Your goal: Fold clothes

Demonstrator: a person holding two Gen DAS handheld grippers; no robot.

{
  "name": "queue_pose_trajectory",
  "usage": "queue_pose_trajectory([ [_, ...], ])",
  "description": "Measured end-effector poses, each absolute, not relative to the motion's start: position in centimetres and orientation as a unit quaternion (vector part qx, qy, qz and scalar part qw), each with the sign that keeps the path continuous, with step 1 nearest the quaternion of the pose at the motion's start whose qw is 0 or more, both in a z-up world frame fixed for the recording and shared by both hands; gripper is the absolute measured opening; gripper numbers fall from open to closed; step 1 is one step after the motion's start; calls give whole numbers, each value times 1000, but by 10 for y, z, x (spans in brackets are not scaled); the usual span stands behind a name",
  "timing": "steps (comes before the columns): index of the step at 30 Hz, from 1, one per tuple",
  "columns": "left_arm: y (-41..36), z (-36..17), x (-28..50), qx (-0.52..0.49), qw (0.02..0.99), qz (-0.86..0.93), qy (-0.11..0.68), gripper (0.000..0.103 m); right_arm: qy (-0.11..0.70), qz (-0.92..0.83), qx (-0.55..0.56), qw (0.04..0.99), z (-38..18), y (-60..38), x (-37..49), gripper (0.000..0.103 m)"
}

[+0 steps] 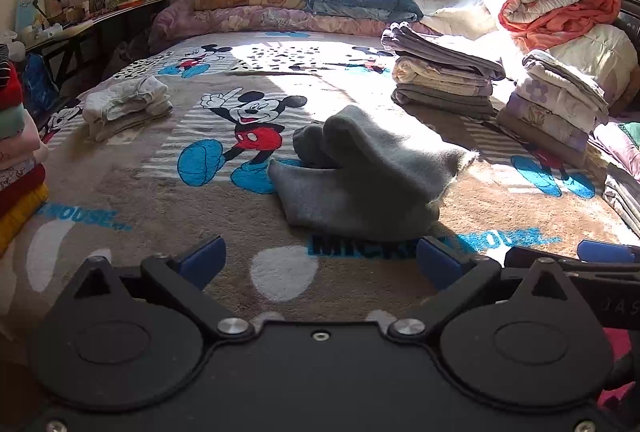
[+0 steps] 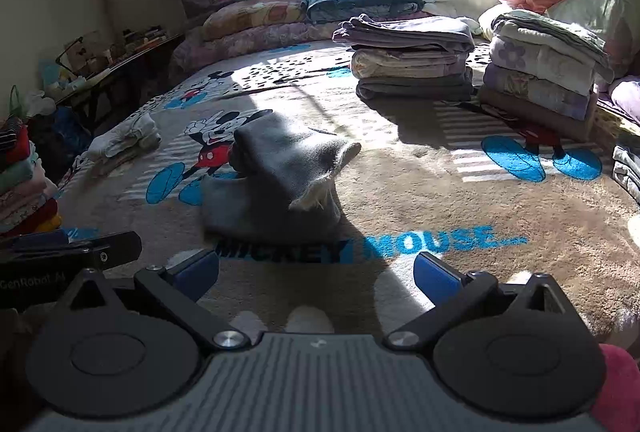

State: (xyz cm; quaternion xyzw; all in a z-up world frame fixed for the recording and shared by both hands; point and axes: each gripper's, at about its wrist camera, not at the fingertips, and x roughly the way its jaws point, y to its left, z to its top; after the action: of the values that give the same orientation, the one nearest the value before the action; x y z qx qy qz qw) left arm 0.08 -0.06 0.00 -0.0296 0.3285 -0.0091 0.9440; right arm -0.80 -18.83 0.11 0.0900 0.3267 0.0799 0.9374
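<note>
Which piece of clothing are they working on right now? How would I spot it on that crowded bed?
Start at the Mickey Mouse blanket covering the bed, then find the big "MICKEY MOUSE" lettering near its front edge. Just behind it lies the grey garment, loosely half-folded with a frayed edge. Unlike the neat stacks nearby, it is alone, plain grey and rumpled.

Left gripper (image 1: 320, 264) and right gripper (image 2: 316, 274) hover side by side, jaws wide apart.
</note>
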Motion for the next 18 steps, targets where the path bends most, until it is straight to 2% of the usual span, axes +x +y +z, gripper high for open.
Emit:
queue_pose_trajectory([
  [18,-5,-3,3,-11,945,3,326,103,331,89,99,934,-4,-189,-4,103],
])
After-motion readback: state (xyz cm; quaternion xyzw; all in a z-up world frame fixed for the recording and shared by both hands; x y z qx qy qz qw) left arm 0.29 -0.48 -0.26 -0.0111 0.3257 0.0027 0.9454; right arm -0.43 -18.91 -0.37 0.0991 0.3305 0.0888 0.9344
